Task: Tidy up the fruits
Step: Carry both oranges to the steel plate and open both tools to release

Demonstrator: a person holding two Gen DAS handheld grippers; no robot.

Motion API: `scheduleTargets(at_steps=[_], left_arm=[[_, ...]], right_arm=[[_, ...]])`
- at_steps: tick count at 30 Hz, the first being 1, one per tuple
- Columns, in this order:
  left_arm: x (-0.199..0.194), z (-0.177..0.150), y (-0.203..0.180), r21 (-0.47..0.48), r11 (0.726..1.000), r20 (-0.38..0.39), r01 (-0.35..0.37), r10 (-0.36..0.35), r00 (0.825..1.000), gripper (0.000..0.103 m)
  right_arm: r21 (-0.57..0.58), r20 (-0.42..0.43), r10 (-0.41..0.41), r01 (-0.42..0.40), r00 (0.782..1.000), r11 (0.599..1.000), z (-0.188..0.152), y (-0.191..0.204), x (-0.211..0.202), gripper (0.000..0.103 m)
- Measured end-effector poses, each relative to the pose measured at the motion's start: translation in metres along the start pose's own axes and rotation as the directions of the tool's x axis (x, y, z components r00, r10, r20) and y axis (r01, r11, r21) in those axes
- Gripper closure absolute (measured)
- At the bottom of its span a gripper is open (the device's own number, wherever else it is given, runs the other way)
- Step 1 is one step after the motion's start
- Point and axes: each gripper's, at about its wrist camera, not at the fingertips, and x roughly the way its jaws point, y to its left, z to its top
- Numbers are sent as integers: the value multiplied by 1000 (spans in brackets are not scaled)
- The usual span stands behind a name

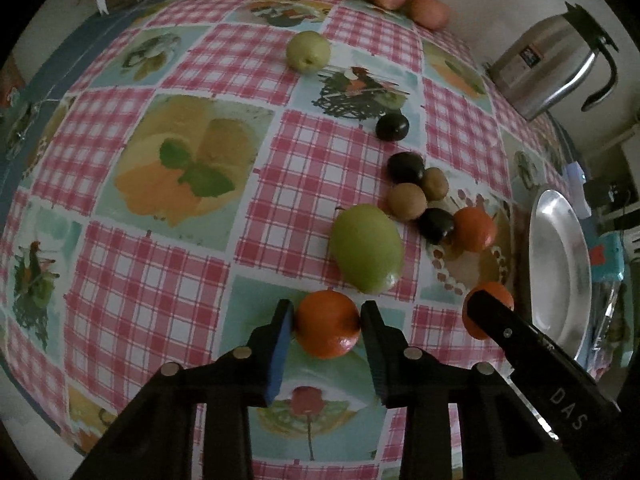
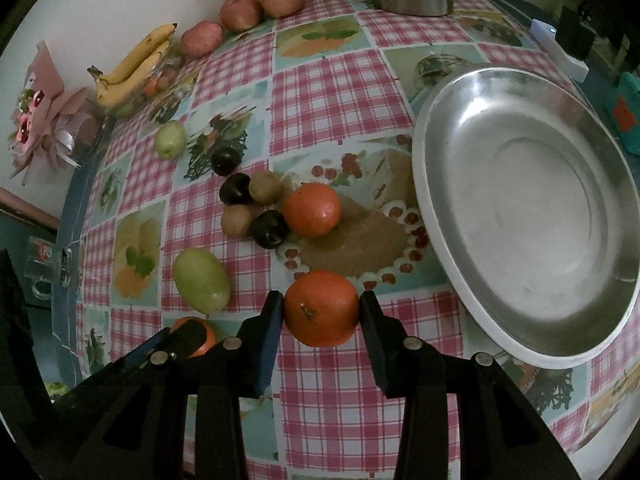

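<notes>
**Both grippers clamped on oranges beside the steel plate**

The steel plate [image 2: 440, 240] lay empty, just right of the fruit cluster. The right gripper [image 2: 321, 307] held an orange [image 2: 321, 309], stem scar facing the camera; the left gripper [image 1: 327, 323] pinched another orange [image 1: 327, 325]. Both were round, with no long axis. Likely next: carry them onto the plate.

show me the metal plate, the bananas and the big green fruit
metal plate [image 2: 532, 216], right wrist view, bare flat centre
bananas [image 2: 132, 60], right wrist view, middle of the bunch
big green fruit [image 1: 366, 248], left wrist view, middle of its skin
</notes>
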Motion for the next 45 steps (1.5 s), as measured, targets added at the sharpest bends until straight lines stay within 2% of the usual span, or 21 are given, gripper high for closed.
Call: scheduleTargets(at_steps=[10, 18, 23, 29, 38, 45], left_arm=[[-23, 3, -1, 6, 1000, 83, 17, -17, 996, 67], [-43, 20, -2, -13, 999, 134, 32, -30, 991, 67], [-50, 34, -17, 15, 999, 144, 45, -46, 988, 67], [-44, 51, -47, 71, 997, 135, 20, -30, 990, 67], [-31, 60, -98, 161, 986, 107, 43, -61, 992, 67], [-20, 53, -161, 296, 952, 86, 81, -111, 990, 67]], right_arm=[[-10, 22, 6, -6, 1000, 1000, 2, 4, -2, 62], [-26, 81, -24, 26, 996, 999, 15, 5, -18, 62], [-27, 110, -46, 49, 993, 998, 26, 6, -26, 62], [-13, 123, -56, 58, 991, 998, 42, 2, -30, 62], [93, 116, -124, 113, 986, 989, 51, -45, -35, 62], [246, 102, -190, 160, 976, 956, 49, -104, -42, 62]])
